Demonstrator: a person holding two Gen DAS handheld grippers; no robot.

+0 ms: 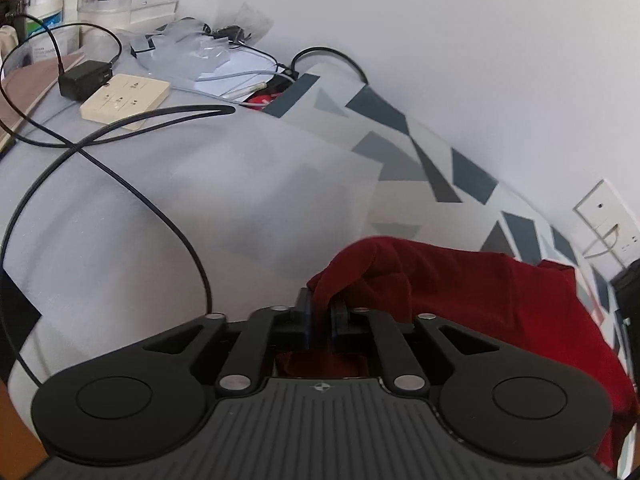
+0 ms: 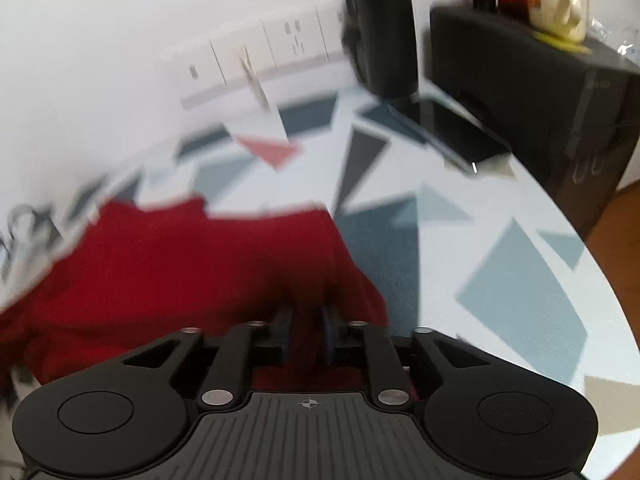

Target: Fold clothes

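Note:
A dark red garment [image 1: 480, 300] lies bunched on the patterned tablecloth [image 1: 384, 152] at the lower right of the left wrist view. My left gripper [image 1: 323, 310] is shut on a gathered corner of it, and the cloth rises in a peak over the fingertips. In the right wrist view the same red garment [image 2: 180, 264] spreads to the left and is blurred. My right gripper [image 2: 308, 326] is shut on its near right edge, with red fabric pinched between the blue pads [image 2: 329, 330]. The cloth under both grippers is hidden by their bodies.
Black cables [image 1: 132, 196], a black adapter [image 1: 84, 78] and a beige socket block [image 1: 126, 98] lie at the far left. Wall sockets [image 2: 256, 56], a black bottle [image 2: 382, 28], a black box [image 2: 532, 92] bearing a mug [image 2: 558, 4], and a dark phone [image 2: 456, 128] crowd the right. The table edge [image 2: 592, 248] curves past.

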